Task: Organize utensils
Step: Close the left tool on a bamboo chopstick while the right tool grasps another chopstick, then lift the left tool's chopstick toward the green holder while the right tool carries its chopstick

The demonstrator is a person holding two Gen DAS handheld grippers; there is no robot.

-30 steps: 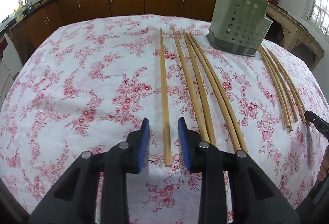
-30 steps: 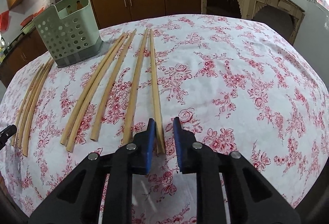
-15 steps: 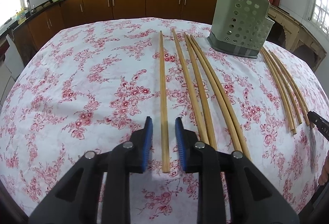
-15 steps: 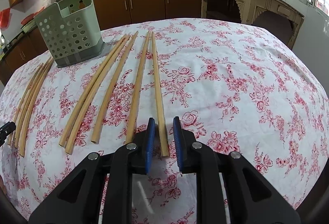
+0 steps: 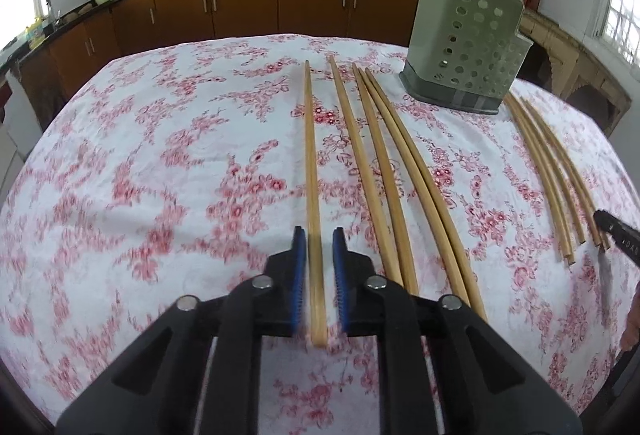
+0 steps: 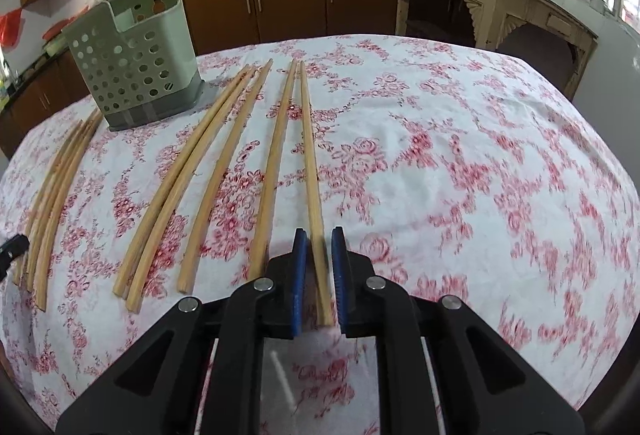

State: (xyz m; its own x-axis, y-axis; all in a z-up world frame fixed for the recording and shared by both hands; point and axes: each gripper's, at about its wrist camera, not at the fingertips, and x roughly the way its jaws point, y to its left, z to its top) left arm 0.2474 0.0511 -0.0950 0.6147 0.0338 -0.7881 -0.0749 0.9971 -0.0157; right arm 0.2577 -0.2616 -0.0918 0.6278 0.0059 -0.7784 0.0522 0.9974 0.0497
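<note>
Several long wooden chopsticks lie in rows on the floral tablecloth (image 5: 160,175). My left gripper (image 5: 319,235) straddles the near end of the leftmost chopstick (image 5: 311,163); its blue pads (image 5: 298,267) stand a small gap off the stick on both sides. My right gripper (image 6: 319,235) straddles the near end of the rightmost chopstick (image 6: 310,155), pads (image 6: 339,267) close beside it with a narrow gap. A green perforated utensil holder (image 5: 466,39) stands upright at the back of the table, also in the right wrist view (image 6: 134,67).
More chopsticks lie between the two held ends (image 6: 224,163), and a further bundle lies beyond the holder (image 5: 552,171) (image 6: 56,187). Brown kitchen cabinets (image 5: 240,7) run behind the table. The other gripper's tip shows at each view's edge (image 5: 616,235).
Both grippers have moved forward so each chopstick end now lies deeper between the jaws. The left jaws have narrowed markedly; the right jaws stay narrow.
</note>
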